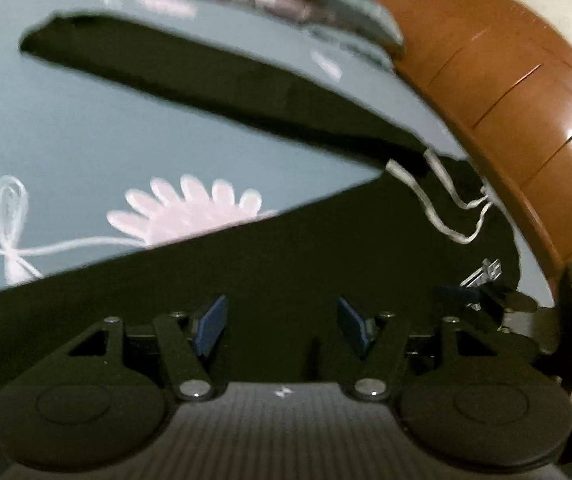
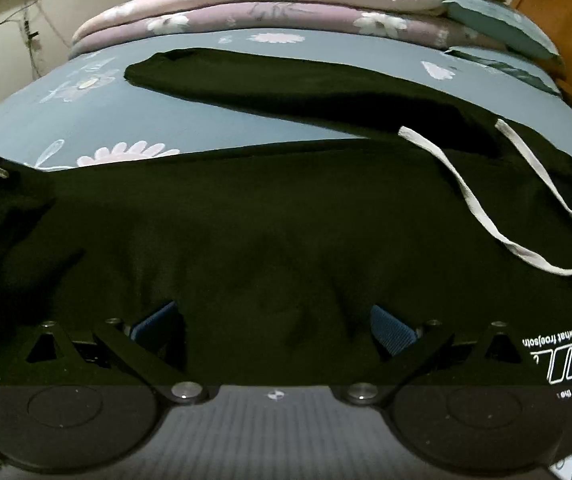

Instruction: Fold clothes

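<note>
A black hoodie [image 2: 286,220] lies spread flat on a blue flowered bed sheet [image 2: 86,120]. One sleeve [image 2: 286,80] stretches away across the sheet, and the white drawstrings [image 2: 466,196] trail over the chest. White printed lettering [image 2: 566,356] shows at the right. My right gripper [image 2: 274,326] hovers low over the body of the hoodie, jaws wide, with slightly rumpled cloth under them. My left gripper [image 1: 282,326] is open above the black cloth [image 1: 286,260], with nothing pinched. The sleeve [image 1: 206,80] and drawstrings [image 1: 426,200] lie beyond it.
Folded pink and mauve quilts [image 2: 286,4] are stacked at the far end of the bed beside a teal pillow [image 2: 498,24]. A brown wooden headboard [image 1: 506,100] runs along the right side. Cables hang on the wall [image 2: 26,28] at the far left.
</note>
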Motion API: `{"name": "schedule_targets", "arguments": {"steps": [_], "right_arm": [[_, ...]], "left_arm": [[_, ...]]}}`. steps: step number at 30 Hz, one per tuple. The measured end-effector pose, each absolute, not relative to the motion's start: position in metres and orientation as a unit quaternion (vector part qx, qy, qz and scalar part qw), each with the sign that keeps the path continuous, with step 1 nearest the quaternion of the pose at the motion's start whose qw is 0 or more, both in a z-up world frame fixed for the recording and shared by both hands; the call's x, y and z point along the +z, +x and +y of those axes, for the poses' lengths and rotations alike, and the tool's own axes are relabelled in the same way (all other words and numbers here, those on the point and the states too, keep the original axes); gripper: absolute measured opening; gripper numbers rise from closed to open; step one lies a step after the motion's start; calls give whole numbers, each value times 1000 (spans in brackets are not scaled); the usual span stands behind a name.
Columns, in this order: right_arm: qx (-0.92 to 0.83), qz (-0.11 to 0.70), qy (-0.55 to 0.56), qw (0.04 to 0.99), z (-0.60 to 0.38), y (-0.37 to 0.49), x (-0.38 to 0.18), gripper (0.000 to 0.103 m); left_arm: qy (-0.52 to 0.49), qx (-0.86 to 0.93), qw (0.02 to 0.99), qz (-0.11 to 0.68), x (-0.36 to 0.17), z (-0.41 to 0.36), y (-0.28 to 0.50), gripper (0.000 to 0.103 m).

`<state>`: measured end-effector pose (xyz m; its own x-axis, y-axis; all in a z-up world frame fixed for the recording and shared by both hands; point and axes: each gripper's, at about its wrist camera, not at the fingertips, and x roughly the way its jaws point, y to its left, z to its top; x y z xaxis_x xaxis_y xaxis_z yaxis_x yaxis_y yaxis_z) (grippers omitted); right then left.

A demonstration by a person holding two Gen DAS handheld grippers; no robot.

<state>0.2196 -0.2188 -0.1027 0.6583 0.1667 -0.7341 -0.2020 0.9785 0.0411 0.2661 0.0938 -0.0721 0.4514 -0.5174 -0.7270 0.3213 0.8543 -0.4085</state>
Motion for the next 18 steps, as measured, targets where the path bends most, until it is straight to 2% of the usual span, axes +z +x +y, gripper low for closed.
{"name": "schedule_targets", "arguments": {"steps": [8,12,18], "right_arm": [[101,396,-25,912,-219,217,-105,103],[96,380,-17,920,-223,225,-89,103],[63,387,-2,920,-239,244,-88,103]], "left_arm": [[-77,-194,868,451,-71,96,291,60],[-63,-241,863,440,-58,77,290,62],[-44,-244,842,479,-76,56,302,62]]}}
